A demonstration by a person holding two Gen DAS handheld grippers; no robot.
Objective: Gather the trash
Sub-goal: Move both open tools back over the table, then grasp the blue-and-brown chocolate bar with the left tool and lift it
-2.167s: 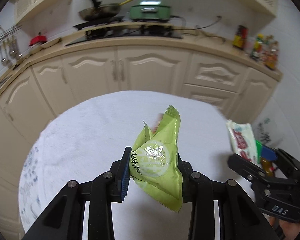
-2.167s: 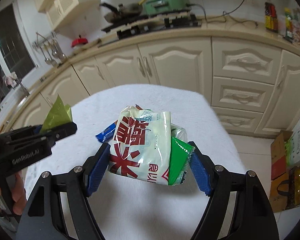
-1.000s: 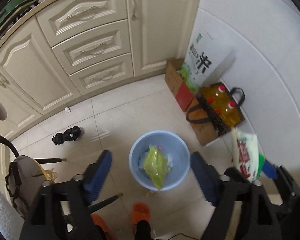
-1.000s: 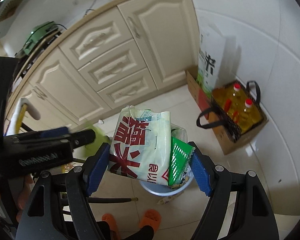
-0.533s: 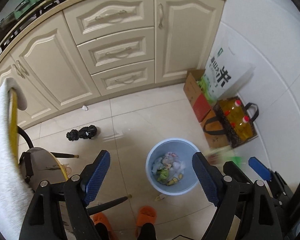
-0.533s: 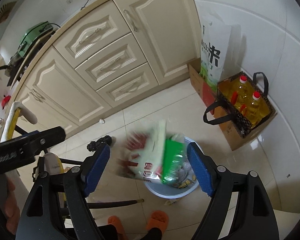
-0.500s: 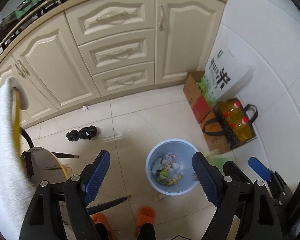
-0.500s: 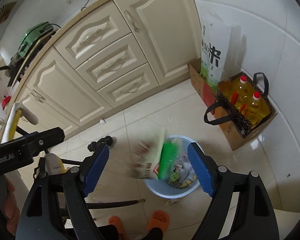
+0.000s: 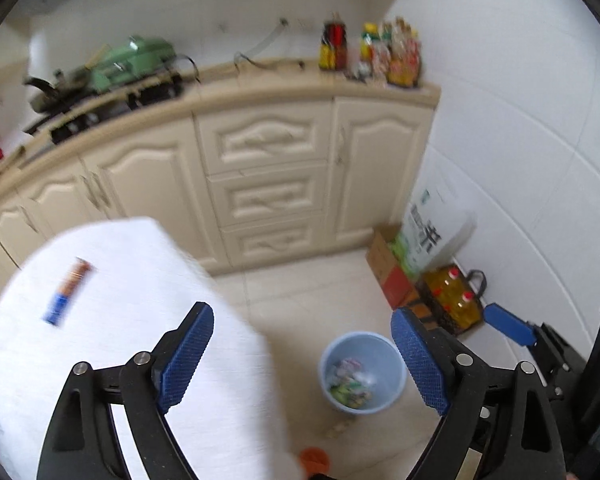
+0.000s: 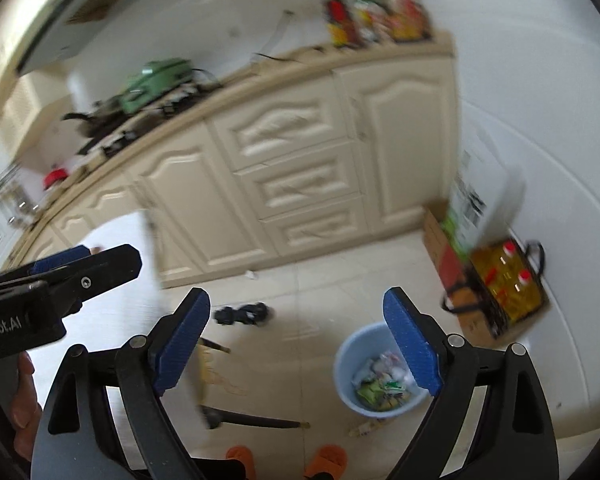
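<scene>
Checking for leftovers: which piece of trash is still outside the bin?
The blue-and-orange wrapper lying on the white table; the other wrappers are inside the blue bin.

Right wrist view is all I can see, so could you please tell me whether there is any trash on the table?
Observer: Yes. The left wrist view shows one blue and orange wrapper lying on the white table.
Operator: Thank you. Is the left gripper free to take it?
Observer: The left gripper has its jaws wide apart, with nothing between them.
Operator: And where is the bin relative to the table?
Observer: In that view the blue bin stands on the floor just right of the table's edge, with wrappers inside it.
</scene>
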